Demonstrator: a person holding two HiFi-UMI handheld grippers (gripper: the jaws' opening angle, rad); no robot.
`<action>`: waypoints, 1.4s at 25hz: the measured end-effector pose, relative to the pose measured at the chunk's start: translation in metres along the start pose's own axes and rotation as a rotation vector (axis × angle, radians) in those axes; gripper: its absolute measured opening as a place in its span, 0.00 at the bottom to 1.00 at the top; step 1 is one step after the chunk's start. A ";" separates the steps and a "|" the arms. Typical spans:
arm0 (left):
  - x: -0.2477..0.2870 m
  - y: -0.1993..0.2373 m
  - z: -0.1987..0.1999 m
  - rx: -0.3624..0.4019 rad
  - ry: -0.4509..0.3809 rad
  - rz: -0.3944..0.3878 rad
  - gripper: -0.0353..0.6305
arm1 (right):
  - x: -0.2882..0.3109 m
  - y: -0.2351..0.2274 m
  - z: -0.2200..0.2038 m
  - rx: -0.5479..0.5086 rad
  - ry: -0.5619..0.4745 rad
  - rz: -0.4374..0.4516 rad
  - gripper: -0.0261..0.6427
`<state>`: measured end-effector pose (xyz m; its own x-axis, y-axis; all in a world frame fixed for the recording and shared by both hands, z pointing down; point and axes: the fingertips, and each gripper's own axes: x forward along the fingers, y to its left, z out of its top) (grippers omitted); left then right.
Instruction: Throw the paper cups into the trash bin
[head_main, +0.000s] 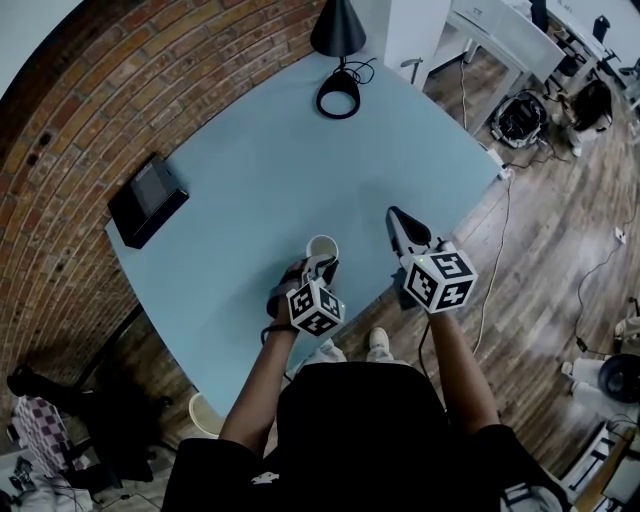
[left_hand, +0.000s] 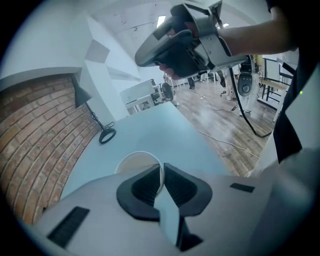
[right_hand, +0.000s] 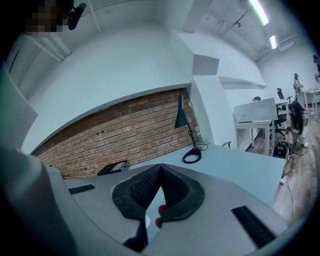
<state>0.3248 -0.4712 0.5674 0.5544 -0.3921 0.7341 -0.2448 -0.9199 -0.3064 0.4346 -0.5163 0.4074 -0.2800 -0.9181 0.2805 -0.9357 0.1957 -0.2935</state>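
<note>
Well left of the desk lamp (head_main: 337, 28) and nearer the person: a black flat box (head_main: 147, 199) on the pale blue counter (head_main: 250, 170), by the brick wall. Further toward the person, past the counter's near edge, a pale round rim (head_main: 203, 412). Possibly the trash bin, but too little of it shows to be sure.

Straight toward the person from the lamp, close to the counter's near edge: the paper cup (head_main: 322, 246), upright on the counter, mouth up, long axis vertical. Only this one cup in sight.

Clamped on the cup's near wall: the left hand-held gripper (head_main: 322, 264). Seen along its jaws (left_hand: 161, 182), one pad inside the rim and one outside, pinched onto the thin paper with almost no gap. Cup directly ahead of this hand-held gripper, on its lamp side.

Just right of the cup, also toward the person from the lamp: the right hand-held gripper (head_main: 396, 215), raised over the counter and clear of the cup. Jaws brought together at the tips (right_hand: 160, 172), nothing between them.

Left hand plainly the nearer, already on the cup. Judged next: a straight lift along the cup's upright axis, then a carry to the bin, probably down and left if that pale rim is it. Thin rim grip likely to let the cup tilt or dent.
</note>
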 end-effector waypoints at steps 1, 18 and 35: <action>-0.003 0.002 0.005 -0.003 -0.007 0.011 0.10 | -0.001 -0.001 0.001 -0.001 -0.003 0.005 0.03; -0.082 0.046 0.104 -0.248 -0.278 0.256 0.10 | -0.023 0.006 0.016 -0.040 -0.018 0.125 0.03; -0.138 0.044 0.138 -0.385 -0.405 0.458 0.10 | -0.055 0.027 0.029 -0.098 -0.053 0.283 0.03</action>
<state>0.3477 -0.4590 0.3688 0.5620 -0.7789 0.2783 -0.7448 -0.6229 -0.2392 0.4312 -0.4711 0.3577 -0.5233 -0.8387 0.1510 -0.8391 0.4762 -0.2631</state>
